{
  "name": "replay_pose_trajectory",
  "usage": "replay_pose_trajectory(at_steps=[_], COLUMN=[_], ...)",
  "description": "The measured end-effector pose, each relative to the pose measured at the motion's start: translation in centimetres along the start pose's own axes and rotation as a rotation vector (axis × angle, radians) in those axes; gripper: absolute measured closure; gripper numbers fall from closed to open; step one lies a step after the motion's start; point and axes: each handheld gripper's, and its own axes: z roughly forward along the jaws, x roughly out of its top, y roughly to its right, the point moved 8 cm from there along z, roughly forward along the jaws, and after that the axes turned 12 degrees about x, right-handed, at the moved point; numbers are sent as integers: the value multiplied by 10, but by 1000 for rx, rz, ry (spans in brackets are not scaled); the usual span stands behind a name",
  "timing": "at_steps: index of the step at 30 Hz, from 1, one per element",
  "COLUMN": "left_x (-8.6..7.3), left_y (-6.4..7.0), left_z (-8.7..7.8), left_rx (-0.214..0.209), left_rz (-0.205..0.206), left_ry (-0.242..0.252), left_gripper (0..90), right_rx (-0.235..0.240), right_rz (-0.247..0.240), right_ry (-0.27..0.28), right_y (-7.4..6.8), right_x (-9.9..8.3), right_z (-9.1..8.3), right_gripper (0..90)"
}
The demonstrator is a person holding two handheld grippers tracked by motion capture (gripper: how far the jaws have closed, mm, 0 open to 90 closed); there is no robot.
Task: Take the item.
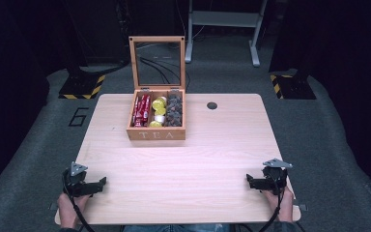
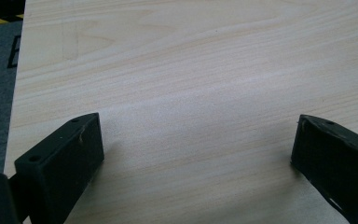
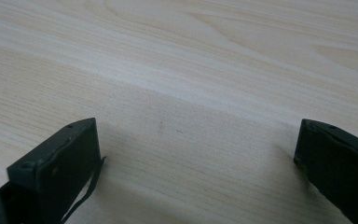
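Observation:
A wooden tea box [image 1: 156, 130] marked TEA stands at the table's far middle, its glass lid [image 1: 157, 62] raised upright. Inside lie red packets [image 1: 141, 110] on the left, yellow pods [image 1: 159, 110] in the middle and dark grey packets [image 1: 175, 110] on the right. My left gripper [image 1: 102, 182] rests low at the near left corner, jaws wide apart over bare wood [image 2: 196, 135]. At the near right my right gripper [image 1: 249, 181] sits the same way, open with nothing between its jaws [image 3: 196, 140]. Both point toward the table's middle, far from the box.
The light wooden table [image 1: 183, 164] has a round cable hole [image 1: 212, 105] at the far right. Grey carpet surrounds it, with black stand bases edged in yellow and black tape [image 1: 82, 87] and a white frame [image 1: 222, 29] behind.

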Motion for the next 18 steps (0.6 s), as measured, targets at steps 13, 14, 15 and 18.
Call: replay_pose_trajectory(at_steps=[13, 14, 15, 18], left_x=[0, 0, 0, 0], left_y=[0, 0, 0, 0], left_z=[0, 0, 0, 0], left_rx=[1, 1, 1, 1], left_rz=[-2, -2, -2, -1], left_ry=[0, 1, 1, 2], left_gripper=[20, 20, 20, 20], right_rx=[0, 1, 2, 1], right_rz=[-1, -1, -1, -1], right_ry=[5, 4, 2, 4], right_y=[0, 0, 0, 0], right_x=[0, 0, 0, 0], right_z=[0, 0, 0, 0], right_gripper=[0, 0, 0, 0])
